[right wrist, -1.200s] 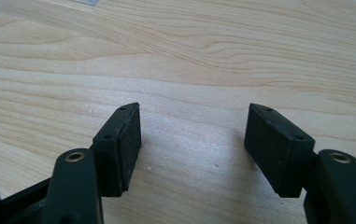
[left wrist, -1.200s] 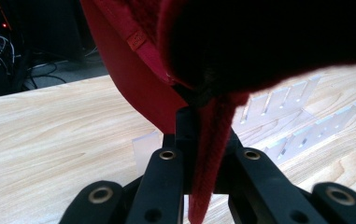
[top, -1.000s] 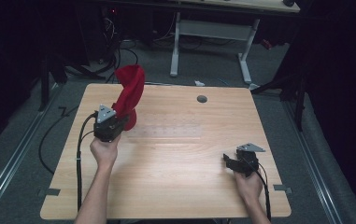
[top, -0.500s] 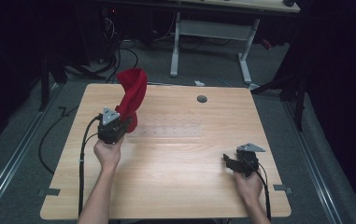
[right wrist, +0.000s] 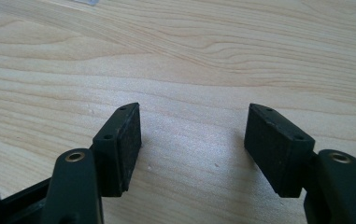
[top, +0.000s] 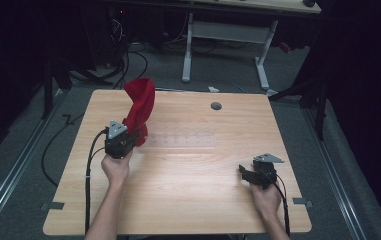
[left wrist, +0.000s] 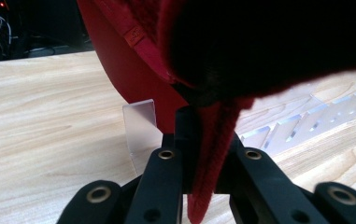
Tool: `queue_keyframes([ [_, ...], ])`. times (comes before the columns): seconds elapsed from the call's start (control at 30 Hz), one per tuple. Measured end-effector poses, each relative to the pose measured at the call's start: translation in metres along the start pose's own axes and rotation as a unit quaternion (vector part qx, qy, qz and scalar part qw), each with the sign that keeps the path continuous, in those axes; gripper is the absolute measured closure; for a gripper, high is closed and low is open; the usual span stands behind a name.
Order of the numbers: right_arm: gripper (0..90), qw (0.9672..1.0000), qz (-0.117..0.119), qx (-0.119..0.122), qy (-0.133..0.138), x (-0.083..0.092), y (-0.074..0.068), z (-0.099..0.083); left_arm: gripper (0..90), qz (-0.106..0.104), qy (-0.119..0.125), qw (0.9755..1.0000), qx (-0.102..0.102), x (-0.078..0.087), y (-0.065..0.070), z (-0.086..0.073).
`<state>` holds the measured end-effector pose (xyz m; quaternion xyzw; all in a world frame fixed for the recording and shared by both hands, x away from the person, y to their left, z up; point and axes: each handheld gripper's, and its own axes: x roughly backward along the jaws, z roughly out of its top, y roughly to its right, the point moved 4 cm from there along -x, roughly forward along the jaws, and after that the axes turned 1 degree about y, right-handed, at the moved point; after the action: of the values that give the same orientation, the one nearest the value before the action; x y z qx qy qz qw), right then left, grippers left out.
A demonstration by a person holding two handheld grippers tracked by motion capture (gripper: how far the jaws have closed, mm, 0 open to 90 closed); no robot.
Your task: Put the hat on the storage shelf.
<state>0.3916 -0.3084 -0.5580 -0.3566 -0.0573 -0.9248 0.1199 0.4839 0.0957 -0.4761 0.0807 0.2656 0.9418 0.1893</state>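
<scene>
Tabletop (top: 188,200) of pale wood spreads under both grippers, its grain running beneath the fingers in each gripper view. Red cloth (top: 139,107) comes next in size: it rises from the left gripper's fingers and stands up above them, folding over at the top, with its lower edge pinched between them. A clear plastic rack (left wrist: 302,126) with slots lies flat on the wood just beyond those fingers, partly under the cloth. The left gripper (left wrist: 208,154) has its fingers (left wrist: 187,140) pressed together on a strip of the red cloth, which hangs down past them. The right gripper (right wrist: 194,149) rests near the table's front right, well apart from the cloth, its fingers (right wrist: 124,144) spread wide over bare wood.
</scene>
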Motion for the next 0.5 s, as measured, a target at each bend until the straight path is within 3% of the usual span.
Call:
queue_keyframes([
  [0.27,36.8,1.0000,0.000,0.000,0.000,0.0000,0.0000,0.0000,81.4,0.006,-0.015,0.9999,0.005,0.0043,-0.0024,-0.0029],
  [0.5,36.7,1.0000,0.000,0.000,0.000,0.0000,0.0000,0.0000,65.6,0.019,-0.026,0.9994,0.011,0.0092,-0.0062,-0.0031],
])
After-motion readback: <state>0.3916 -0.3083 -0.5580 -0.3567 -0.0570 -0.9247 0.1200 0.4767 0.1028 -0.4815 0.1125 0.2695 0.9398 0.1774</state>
